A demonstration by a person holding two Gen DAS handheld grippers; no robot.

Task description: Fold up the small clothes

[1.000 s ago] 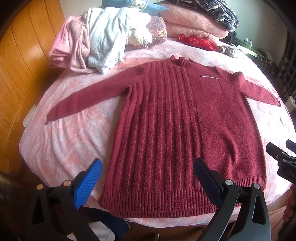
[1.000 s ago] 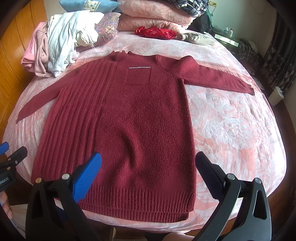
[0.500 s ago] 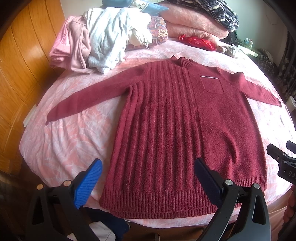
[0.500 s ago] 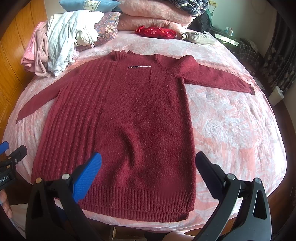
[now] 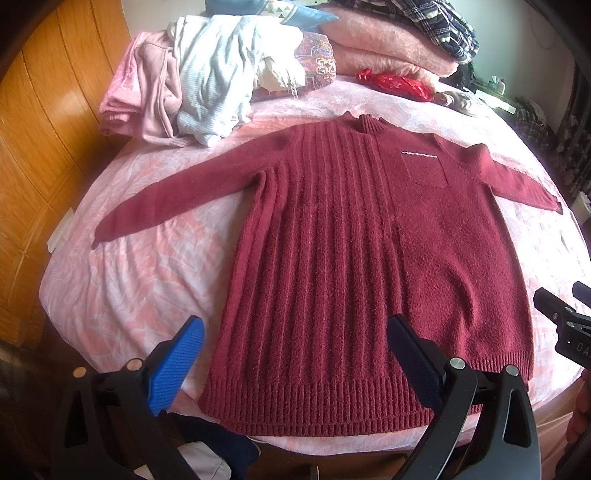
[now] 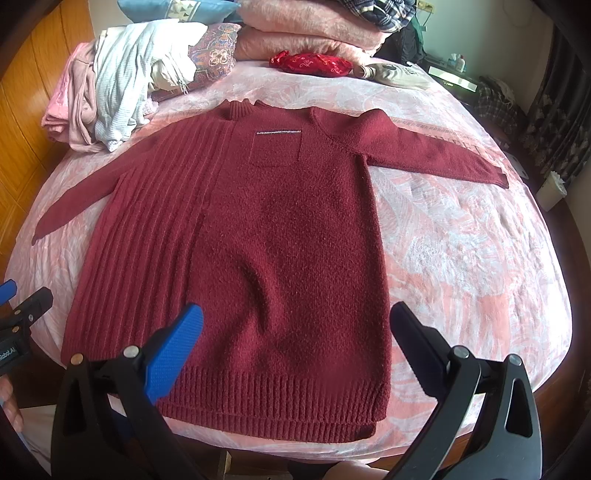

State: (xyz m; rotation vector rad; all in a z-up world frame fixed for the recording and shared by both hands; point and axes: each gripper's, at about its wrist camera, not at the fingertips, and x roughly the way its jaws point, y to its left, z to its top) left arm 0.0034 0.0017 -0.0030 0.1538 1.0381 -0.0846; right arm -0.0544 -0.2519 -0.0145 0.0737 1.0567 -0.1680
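Note:
A dark red knit sweater (image 5: pixel 362 251) (image 6: pixel 258 229) lies flat, face up, on the pink patterned bed (image 5: pixel 140 280) (image 6: pixel 461 251), both sleeves spread out, hem nearest me. My left gripper (image 5: pixel 295 328) hovers open above the hem's left part, nothing between its fingers. My right gripper (image 6: pixel 295 317) hovers open above the hem's right part, also holding nothing. Each gripper's tip shows at the edge of the other's view. The sweater has a small chest pocket (image 6: pixel 275 147) with a pale trim line.
A heap of pink and white clothes (image 5: pixel 192 77) (image 6: pixel 118 85) lies at the bed's far left. Folded pink blankets (image 6: pixel 310 29), a patterned cushion (image 6: pixel 212 55) and a red pouch (image 6: pixel 310 62) sit at the head. Wooden panelling (image 5: pixel 33 147) borders the left.

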